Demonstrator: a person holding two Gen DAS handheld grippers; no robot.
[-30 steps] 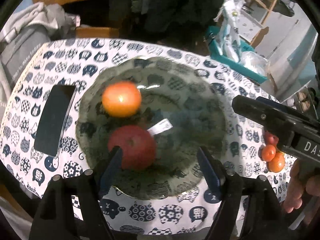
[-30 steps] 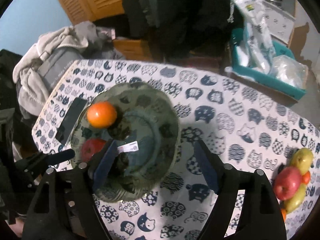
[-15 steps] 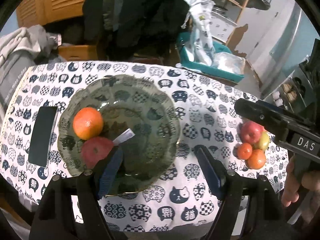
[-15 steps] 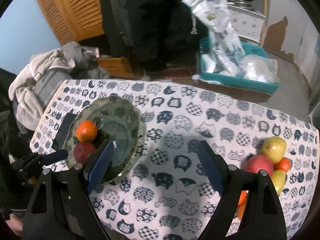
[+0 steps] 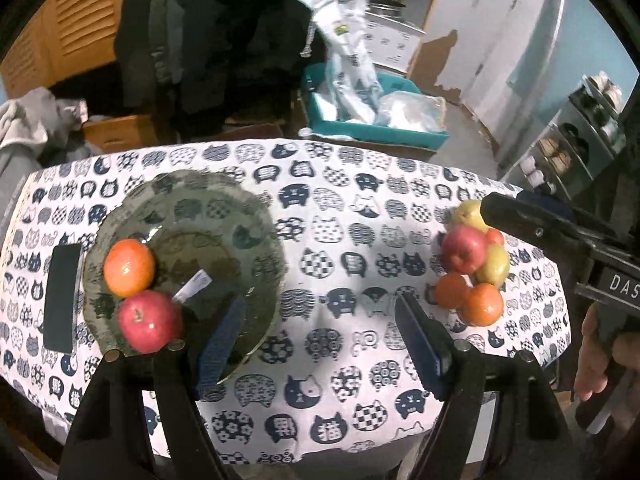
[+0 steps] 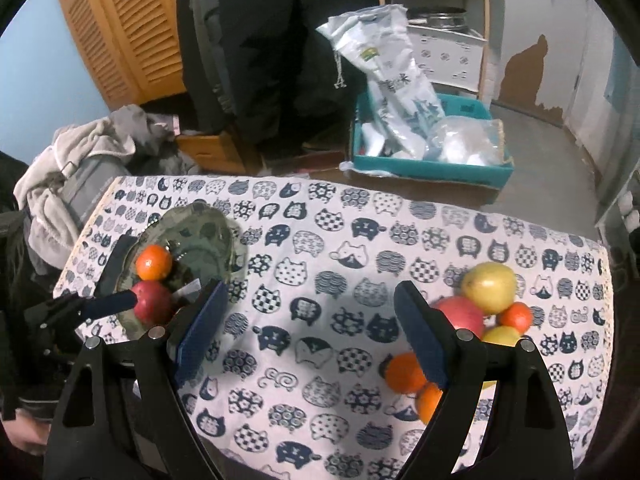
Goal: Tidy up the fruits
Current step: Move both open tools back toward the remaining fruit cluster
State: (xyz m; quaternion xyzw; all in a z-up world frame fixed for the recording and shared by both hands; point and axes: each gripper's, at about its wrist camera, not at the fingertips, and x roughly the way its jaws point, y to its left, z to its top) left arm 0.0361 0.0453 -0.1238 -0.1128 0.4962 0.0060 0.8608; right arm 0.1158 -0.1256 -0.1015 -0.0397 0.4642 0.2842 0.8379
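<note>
A glass plate [image 5: 256,216] on the left of the table holds an orange [image 5: 129,267] and a red apple [image 5: 149,325]; it also shows in the right wrist view [image 6: 216,232]. A heap of fruit lies at the right: a red apple [image 5: 464,249], a yellow pear [image 6: 489,287], oranges [image 5: 484,305] and a small red fruit. My left gripper [image 5: 320,344] is open and empty above the table's front middle. My right gripper [image 6: 308,336] is open and empty, its right finger just left of the heap.
A black phone [image 5: 62,298] lies left of the plate. The table has a cat-print cloth [image 5: 360,208]. Behind it stand a teal crate [image 6: 432,168] with plastic bags, a pile of clothes [image 6: 60,176] and a person in dark clothes.
Both grippers have pulled back and up from the plate and swung right. The fruit heap at the right has come into fuller view. The fruit has not moved.
</note>
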